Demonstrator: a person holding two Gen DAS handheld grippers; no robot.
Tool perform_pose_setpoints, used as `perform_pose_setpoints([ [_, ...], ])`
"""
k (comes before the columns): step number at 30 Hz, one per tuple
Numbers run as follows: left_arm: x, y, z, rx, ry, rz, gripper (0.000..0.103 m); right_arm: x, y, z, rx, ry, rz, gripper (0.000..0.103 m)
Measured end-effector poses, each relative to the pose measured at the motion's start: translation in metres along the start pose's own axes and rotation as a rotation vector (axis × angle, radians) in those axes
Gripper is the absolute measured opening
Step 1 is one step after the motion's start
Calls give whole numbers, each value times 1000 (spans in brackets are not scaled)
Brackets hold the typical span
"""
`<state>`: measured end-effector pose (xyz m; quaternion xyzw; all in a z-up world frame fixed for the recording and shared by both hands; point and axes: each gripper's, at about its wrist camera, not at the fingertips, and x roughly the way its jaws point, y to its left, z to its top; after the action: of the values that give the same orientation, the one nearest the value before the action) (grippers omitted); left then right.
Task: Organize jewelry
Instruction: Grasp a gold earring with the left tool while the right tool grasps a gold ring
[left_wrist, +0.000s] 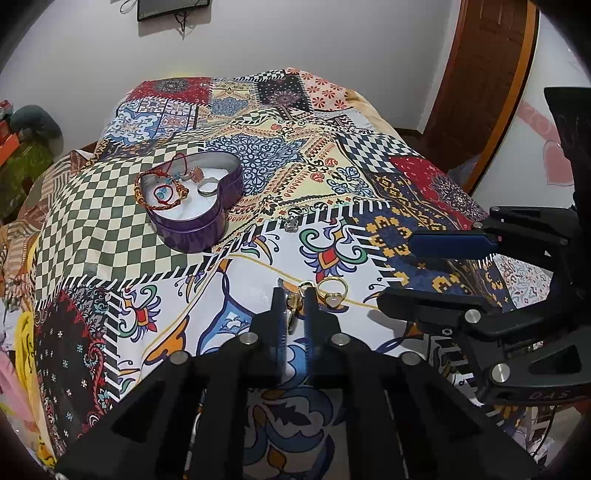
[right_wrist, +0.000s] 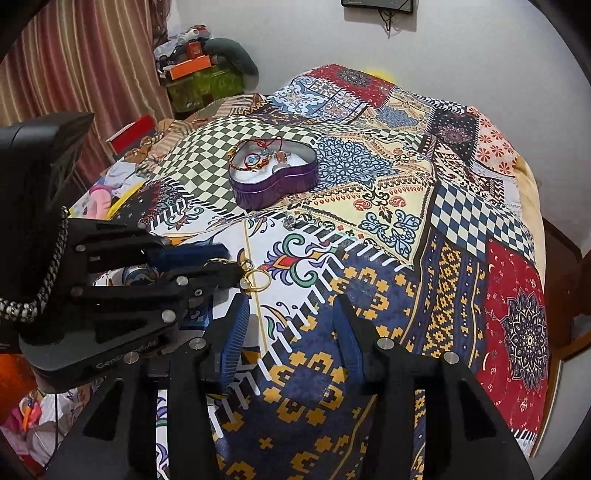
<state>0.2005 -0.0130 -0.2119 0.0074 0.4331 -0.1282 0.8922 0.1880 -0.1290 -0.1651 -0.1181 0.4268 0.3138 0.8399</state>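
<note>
Gold earring (left_wrist: 294, 300) in left claw (left_wrist: 294, 295)

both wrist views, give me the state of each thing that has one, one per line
left gripper: shut on a small gold piece, low on the cloth
right gripper: open, holding nothing
heart tin: lid off, bracelets and rings inside
red cord bracelet: draped over the tin's rim
gold ring: loose on the cloth beside the left gripper's fingers
small silver piece: loose on the cloth near the tin
</note>
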Motion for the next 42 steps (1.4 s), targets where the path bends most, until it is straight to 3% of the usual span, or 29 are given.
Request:
perform_pose_setpoints([
  [13, -24, 21, -13, -62, -29, 8, 7, 20, 18, 13, -37, 33, 39, 43],
  [20, -33, 24, -16, -74, -45, 17, 7, 30, 21, 14, -33, 52, 31, 15],
  [23, -35, 25, -16, -81, -51, 19, 7, 27, 22, 14, -33, 49, 31, 9],
  [42, -59, 26, -14, -103, -101, 37, 7, 1, 23, 10, -26, -29, -22, 8],
])
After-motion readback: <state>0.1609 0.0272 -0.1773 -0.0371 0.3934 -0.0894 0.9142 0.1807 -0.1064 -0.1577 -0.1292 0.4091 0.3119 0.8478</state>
